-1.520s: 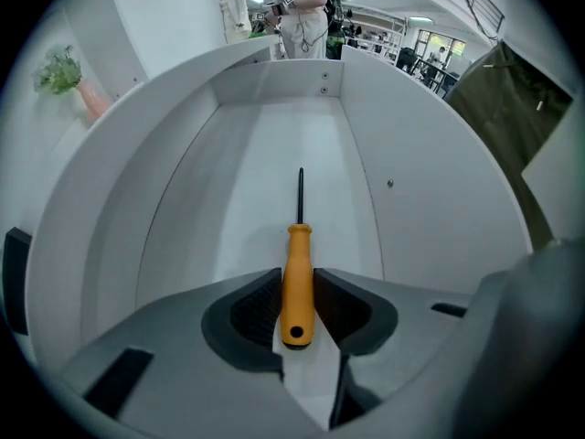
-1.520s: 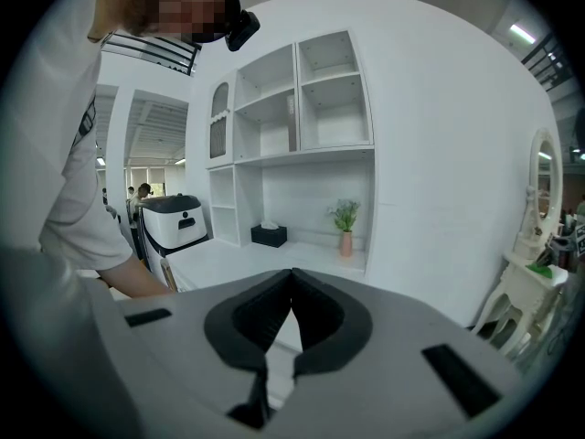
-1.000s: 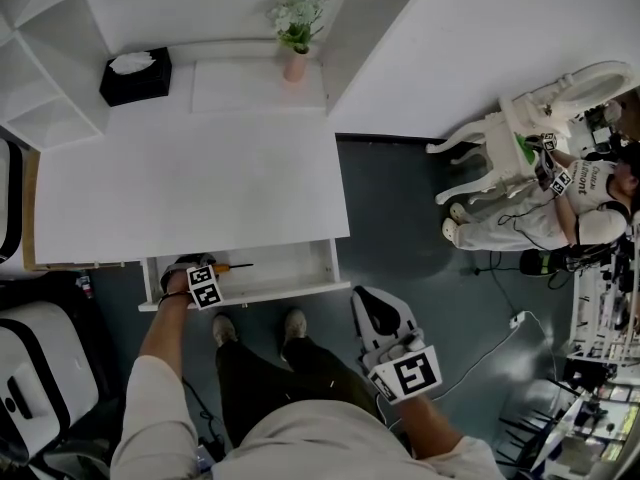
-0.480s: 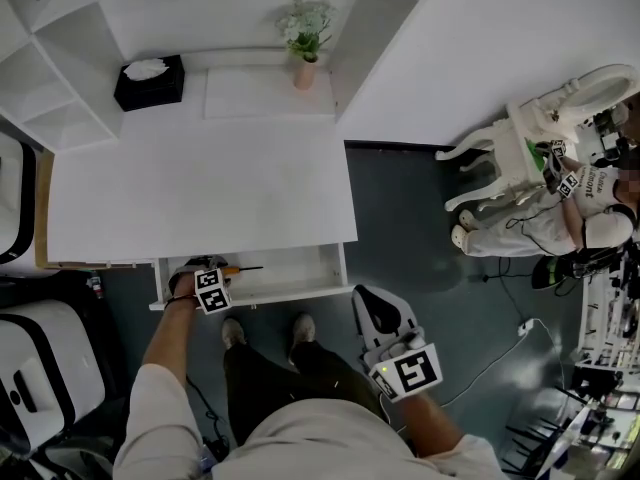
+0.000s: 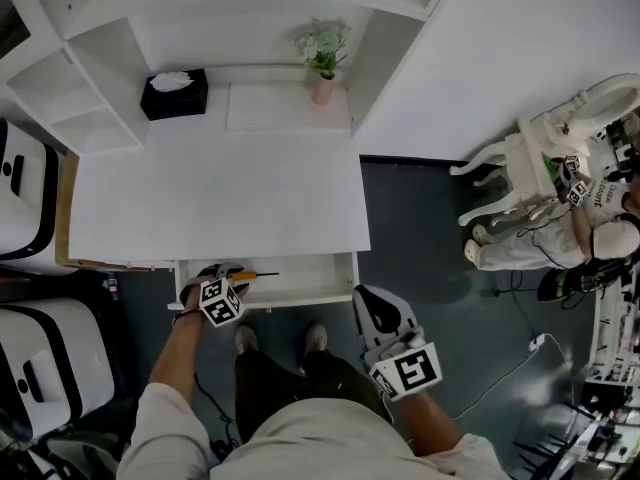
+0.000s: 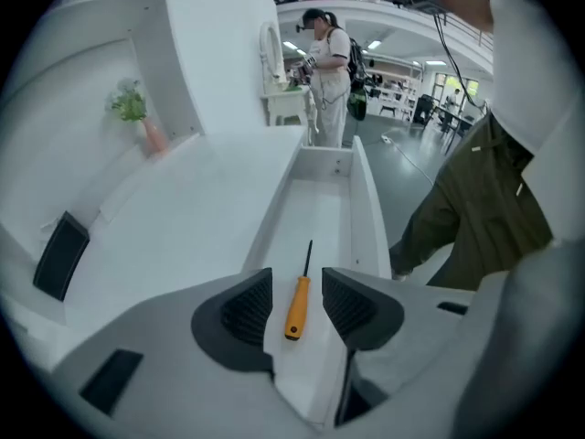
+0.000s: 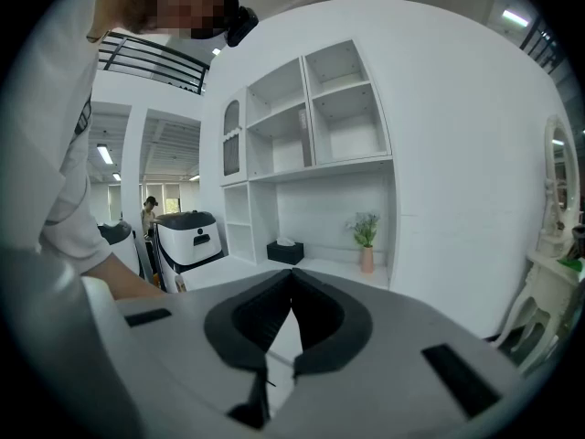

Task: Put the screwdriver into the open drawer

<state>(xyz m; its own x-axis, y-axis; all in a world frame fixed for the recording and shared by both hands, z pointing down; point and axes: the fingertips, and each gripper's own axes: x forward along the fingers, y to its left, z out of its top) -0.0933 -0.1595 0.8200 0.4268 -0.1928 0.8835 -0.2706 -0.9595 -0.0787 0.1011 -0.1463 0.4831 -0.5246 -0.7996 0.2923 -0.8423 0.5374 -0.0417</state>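
Screwdriver [image 5: 250, 276] with an orange handle lies flat on the bottom of the open white drawer [image 5: 300, 297], near its left end in the head view, with the shaft running along the drawer's length. My left gripper [image 6: 295, 286] hangs over it, jaws spread wide. The tool shows in the gap below the pads, touching neither. My right gripper [image 7: 292, 282] is off to the drawer's right above the dark floor, jaws closed together on nothing. The drawer juts from under a white desk [image 5: 220, 198].

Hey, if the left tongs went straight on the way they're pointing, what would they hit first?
Probably the screwdriver, lying loose on the drawer floor in line with the open left tongs; depth is unclear.
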